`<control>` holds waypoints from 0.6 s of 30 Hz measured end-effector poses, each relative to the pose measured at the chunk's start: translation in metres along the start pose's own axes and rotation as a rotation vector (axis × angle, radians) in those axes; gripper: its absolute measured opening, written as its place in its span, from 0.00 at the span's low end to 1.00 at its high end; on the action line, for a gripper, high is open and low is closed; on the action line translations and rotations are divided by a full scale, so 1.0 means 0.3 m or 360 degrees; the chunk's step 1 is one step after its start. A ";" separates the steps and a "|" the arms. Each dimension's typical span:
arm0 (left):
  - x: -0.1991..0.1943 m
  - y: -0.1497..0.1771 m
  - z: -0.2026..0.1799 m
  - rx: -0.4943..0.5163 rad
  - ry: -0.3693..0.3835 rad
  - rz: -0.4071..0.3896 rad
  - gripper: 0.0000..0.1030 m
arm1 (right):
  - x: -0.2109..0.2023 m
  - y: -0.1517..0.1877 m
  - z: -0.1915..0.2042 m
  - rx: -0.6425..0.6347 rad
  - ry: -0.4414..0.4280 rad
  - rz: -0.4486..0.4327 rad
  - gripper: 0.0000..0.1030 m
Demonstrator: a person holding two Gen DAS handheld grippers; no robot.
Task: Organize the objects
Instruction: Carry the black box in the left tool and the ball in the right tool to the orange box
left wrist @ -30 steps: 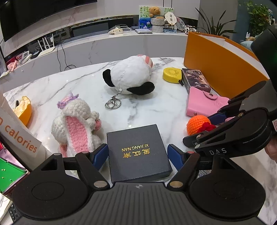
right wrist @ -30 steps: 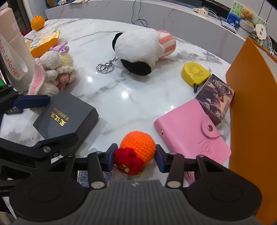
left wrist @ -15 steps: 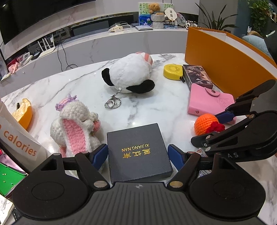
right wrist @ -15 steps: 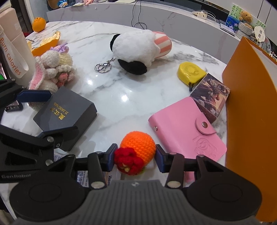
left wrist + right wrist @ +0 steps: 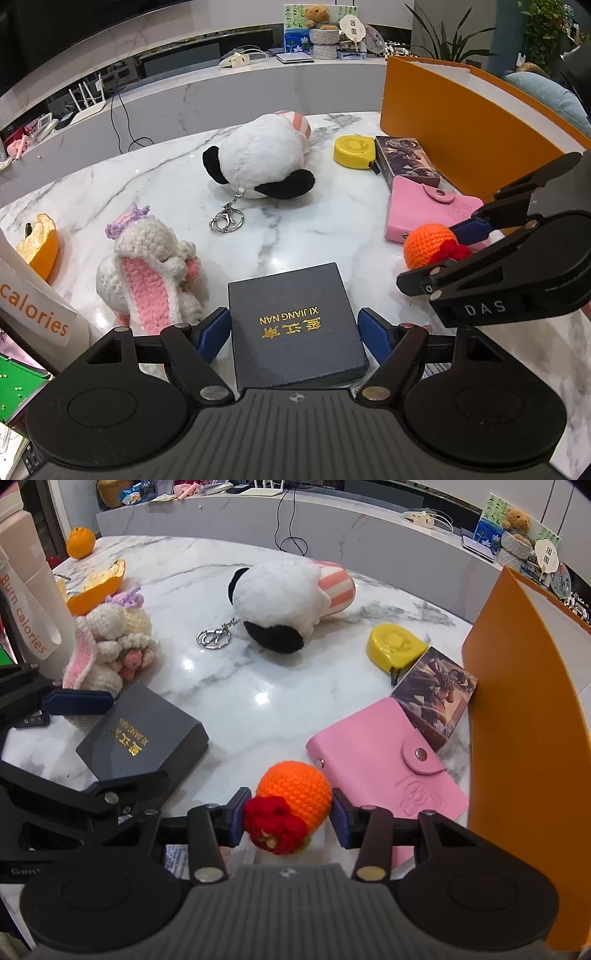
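My left gripper (image 5: pixel 294 334) is shut on a dark grey box with gold lettering (image 5: pixel 295 325), which also shows in the right wrist view (image 5: pixel 144 734). My right gripper (image 5: pixel 289 814) is shut on an orange crochet ball with a red flower (image 5: pixel 291 805), also seen in the left wrist view (image 5: pixel 430 249). The right gripper (image 5: pixel 476 236) sits to the right of the left one. Both held things are just above the marble table (image 5: pixel 258 686).
A panda plush with a keyring (image 5: pixel 262 166), a crochet bunny (image 5: pixel 144 266), a yellow tape measure (image 5: pixel 352 147), a picture box (image 5: pixel 406 158) and a pink wallet (image 5: pixel 424 210) lie on the table. An orange bin wall (image 5: pixel 461 122) stands at right. A white bottle (image 5: pixel 33 602) stands at left.
Both grippers have lifted slightly with their objects held; the ball has risen and drifted right, away from the box. The table items have not moved.
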State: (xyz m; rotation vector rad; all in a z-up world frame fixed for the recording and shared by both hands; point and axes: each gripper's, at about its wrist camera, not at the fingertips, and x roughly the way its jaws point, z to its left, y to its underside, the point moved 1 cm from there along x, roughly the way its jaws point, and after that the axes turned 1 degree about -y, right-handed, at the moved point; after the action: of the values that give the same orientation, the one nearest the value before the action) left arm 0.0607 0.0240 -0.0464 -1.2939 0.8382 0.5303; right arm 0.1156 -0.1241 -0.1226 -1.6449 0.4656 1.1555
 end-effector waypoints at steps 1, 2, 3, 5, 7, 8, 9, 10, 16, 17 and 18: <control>-0.003 0.001 -0.001 -0.0003 0.0012 0.0000 0.86 | -0.003 -0.001 0.001 -0.0002 -0.0001 -0.0003 0.47; -0.008 0.001 -0.001 -0.0005 0.0025 -0.0001 0.86 | -0.004 -0.002 -0.001 -0.0002 -0.0003 -0.0005 0.47; -0.013 0.001 -0.002 -0.0006 0.0032 -0.0004 0.86 | -0.007 -0.002 0.000 -0.0002 -0.0001 -0.0007 0.47; -0.021 -0.002 -0.002 -0.0011 0.0040 -0.0012 0.86 | -0.014 -0.005 -0.003 -0.0001 0.0003 -0.0017 0.47; -0.031 -0.009 0.001 -0.0016 0.0050 -0.0021 0.86 | -0.024 -0.009 -0.007 0.0002 0.0005 -0.0034 0.47; -0.036 -0.014 0.005 -0.0023 0.0052 -0.0028 0.85 | -0.031 -0.011 -0.009 0.0005 0.0004 -0.0044 0.47; -0.043 -0.021 0.012 -0.0040 0.0052 -0.0041 0.85 | -0.037 -0.013 -0.010 0.0010 0.0003 -0.0052 0.47; -0.048 -0.026 0.018 -0.0055 0.0056 -0.0049 0.86 | -0.041 -0.014 -0.015 0.0016 0.0002 -0.0059 0.47; -0.060 -0.045 0.041 -0.0116 0.0083 -0.0072 0.85 | -0.077 -0.030 -0.045 0.0050 0.0011 -0.0112 0.47; -0.058 -0.045 0.041 -0.0121 0.0089 -0.0071 0.86 | -0.085 -0.032 -0.050 0.0055 0.0011 -0.0122 0.47; -0.054 -0.043 0.041 -0.0125 0.0097 -0.0063 0.85 | -0.092 -0.034 -0.056 0.0059 0.0012 -0.0131 0.47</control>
State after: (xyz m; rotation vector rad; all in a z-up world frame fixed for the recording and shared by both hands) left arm 0.0636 0.0348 -0.0250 -1.4021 0.8474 0.4982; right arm 0.1181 -0.1413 -0.0934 -1.6219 0.4179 1.0739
